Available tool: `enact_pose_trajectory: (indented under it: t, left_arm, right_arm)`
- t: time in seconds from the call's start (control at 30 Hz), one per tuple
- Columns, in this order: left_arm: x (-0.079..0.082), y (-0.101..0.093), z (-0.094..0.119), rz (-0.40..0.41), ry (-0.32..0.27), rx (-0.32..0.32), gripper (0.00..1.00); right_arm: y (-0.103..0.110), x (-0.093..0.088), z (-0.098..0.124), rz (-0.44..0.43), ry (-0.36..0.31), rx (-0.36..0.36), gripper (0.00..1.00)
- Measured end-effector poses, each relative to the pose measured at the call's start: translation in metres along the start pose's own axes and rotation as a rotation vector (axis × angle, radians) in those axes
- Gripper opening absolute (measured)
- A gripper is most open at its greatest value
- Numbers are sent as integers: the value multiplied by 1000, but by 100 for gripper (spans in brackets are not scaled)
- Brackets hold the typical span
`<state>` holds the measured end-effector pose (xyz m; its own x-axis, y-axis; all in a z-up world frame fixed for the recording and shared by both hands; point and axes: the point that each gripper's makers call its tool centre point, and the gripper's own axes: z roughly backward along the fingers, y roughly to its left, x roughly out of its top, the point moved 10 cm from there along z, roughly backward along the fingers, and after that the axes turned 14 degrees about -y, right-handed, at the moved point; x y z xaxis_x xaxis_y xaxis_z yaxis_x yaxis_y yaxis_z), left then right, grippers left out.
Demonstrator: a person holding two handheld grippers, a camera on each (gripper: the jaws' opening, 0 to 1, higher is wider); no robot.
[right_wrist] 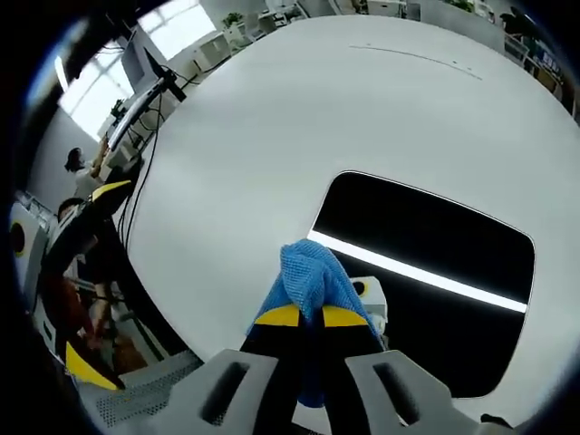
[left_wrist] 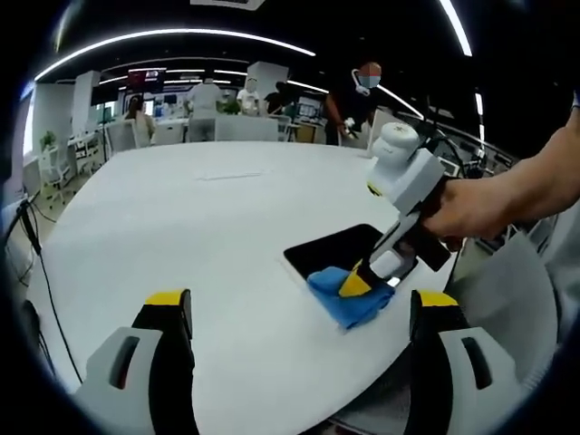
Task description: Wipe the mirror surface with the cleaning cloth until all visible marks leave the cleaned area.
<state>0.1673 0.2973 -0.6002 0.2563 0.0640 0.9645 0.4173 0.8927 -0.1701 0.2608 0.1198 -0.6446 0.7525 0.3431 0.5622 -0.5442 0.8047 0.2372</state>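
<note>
right gripper (right_wrist: 312,315) is clamped on the blue cloth (right_wrist: 310,272), pressed at the near edge of the mirror (right_wrist: 426,245) on the white table (right_wrist: 272,118). left gripper (left_wrist: 299,313) hovers with jaws apart. wiping appears underway; no marks can be made out, most of the surface likely remains.

In the left gripper view the mirror (left_wrist: 337,249) lies flat on the worktop (left_wrist: 208,236), right of centre near its edge. The cleaning cloth (left_wrist: 349,297) rests on the mirror's lower corner, beneath the right claw (left_wrist: 355,283) (entering from the right). In the right gripper view the mirror (right_wrist: 435,272) fills the lower right, the cloth (right_wrist: 308,281) at its left edge.
</note>
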Motion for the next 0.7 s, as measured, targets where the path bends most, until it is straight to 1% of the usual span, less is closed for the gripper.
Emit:
enact_pose_trajectory:
  t: [0.1, 0.2, 0.27, 0.33, 0.43, 0.5, 0.7]
  left_arm:
    - [-4, -2, 1, -15, 24, -23, 99]
    - [-5, -2, 1, -24, 33, -14, 99]
    - [-4, 0, 0, -11, 27, -4, 99]
    - [-4, 1, 0, -6, 23, -2, 99]
    - [-4, 3, -2, -4, 36, -3, 99]
    - [-3, 2, -3, 15, 29, 0, 99]
    - [-3, 6, -3, 13, 29, -3, 99]
  right_arm:
    - [1, 1, 1, 8, 5, 1, 0]
    - [0, 2, 0, -6, 12, -2, 0]
    - [-2, 5, -2, 9, 3, -6, 0]
    - [-4, 6, -1, -15, 3, -2, 0]
    - [-8, 11, -4, -20, -2, -8, 0]
    - [-11, 14, -7, -25, -5, -10, 0]
    - [-13, 22, -13, -20, -2, -17, 0]
